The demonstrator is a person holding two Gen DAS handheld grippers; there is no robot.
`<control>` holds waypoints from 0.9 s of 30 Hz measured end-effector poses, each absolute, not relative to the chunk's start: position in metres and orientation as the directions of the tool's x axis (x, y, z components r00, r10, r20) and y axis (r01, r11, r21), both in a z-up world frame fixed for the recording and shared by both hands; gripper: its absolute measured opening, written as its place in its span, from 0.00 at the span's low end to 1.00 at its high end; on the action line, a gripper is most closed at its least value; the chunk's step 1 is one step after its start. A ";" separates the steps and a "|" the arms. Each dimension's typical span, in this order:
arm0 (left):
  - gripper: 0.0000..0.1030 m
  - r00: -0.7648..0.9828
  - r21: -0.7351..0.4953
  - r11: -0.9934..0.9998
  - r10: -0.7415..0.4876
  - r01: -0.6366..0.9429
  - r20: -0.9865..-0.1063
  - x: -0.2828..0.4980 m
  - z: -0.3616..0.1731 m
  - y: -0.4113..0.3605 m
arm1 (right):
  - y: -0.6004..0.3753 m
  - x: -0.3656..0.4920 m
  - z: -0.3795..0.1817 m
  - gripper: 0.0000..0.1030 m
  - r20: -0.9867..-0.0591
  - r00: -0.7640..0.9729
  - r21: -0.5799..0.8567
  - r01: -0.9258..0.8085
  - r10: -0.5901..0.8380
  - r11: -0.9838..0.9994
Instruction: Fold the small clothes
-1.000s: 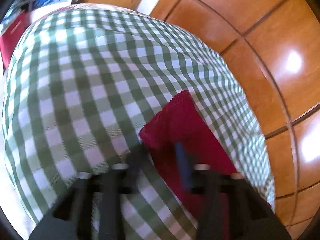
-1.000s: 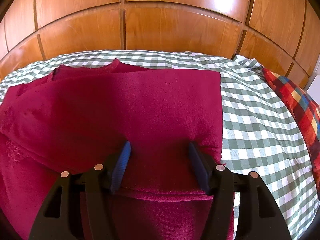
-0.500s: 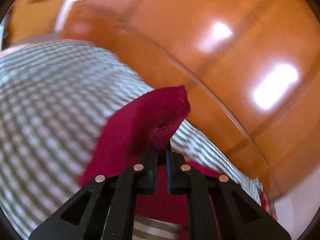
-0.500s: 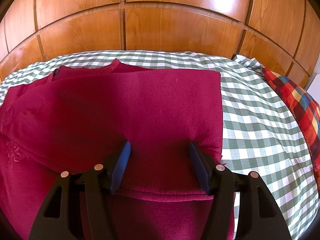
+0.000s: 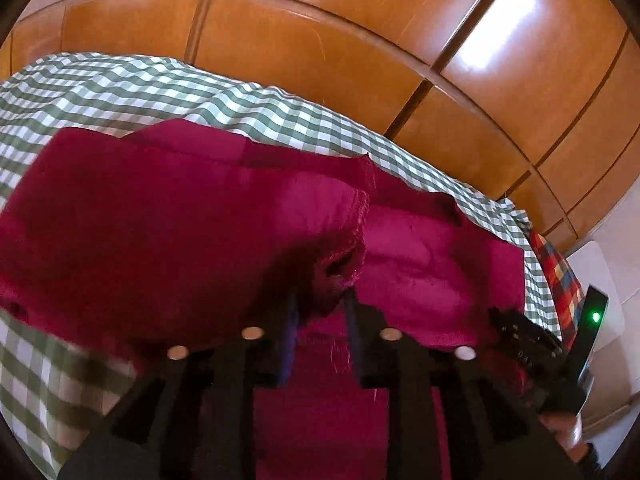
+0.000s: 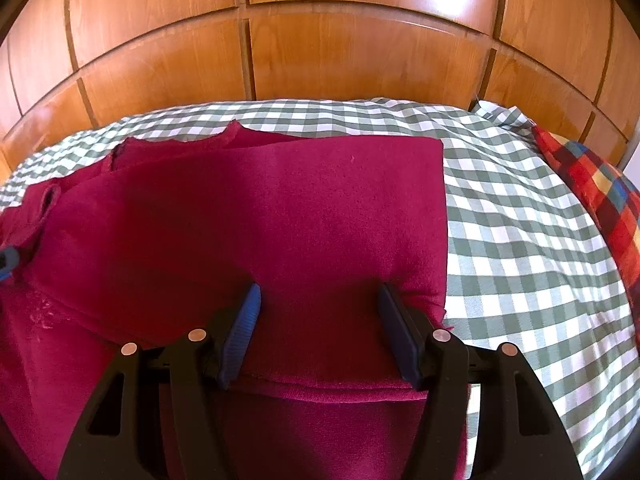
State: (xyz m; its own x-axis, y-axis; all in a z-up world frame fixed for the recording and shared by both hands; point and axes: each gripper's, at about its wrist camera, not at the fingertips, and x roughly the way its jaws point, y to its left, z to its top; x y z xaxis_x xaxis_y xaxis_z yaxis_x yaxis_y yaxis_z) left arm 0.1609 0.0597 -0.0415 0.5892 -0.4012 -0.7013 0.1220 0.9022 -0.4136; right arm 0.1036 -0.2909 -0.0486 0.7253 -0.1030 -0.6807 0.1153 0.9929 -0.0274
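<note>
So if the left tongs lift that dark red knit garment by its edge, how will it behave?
The dark red knit garment probably flops: its edge droops in folds above the left tongs. It seems light, lying in thin layers. The fuzzy knit likely grips the green checked bedcover rather than sliding.

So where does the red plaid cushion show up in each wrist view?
Left wrist: red plaid cushion at the right edge, past the maroon garment.
Right wrist: cushion at the far right, on the checked cover.
Shared landmark: the wooden panelled headboard behind.
</note>
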 end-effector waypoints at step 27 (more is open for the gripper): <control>0.39 0.629 -0.483 0.874 -0.403 0.051 -0.665 0.109 -0.086 0.118 | -0.179 0.115 0.070 0.07 -0.558 0.737 0.256 -0.284 0.381 0.924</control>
State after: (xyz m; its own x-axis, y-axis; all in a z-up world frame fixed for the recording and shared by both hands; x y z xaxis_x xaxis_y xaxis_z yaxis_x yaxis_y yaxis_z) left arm 0.1095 0.1179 -0.0861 0.6289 -0.4035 -0.6646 0.0509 0.8743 -0.4827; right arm 0.1150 -0.1787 0.0700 0.7370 0.3812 -0.5581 -0.2838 0.9240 0.2563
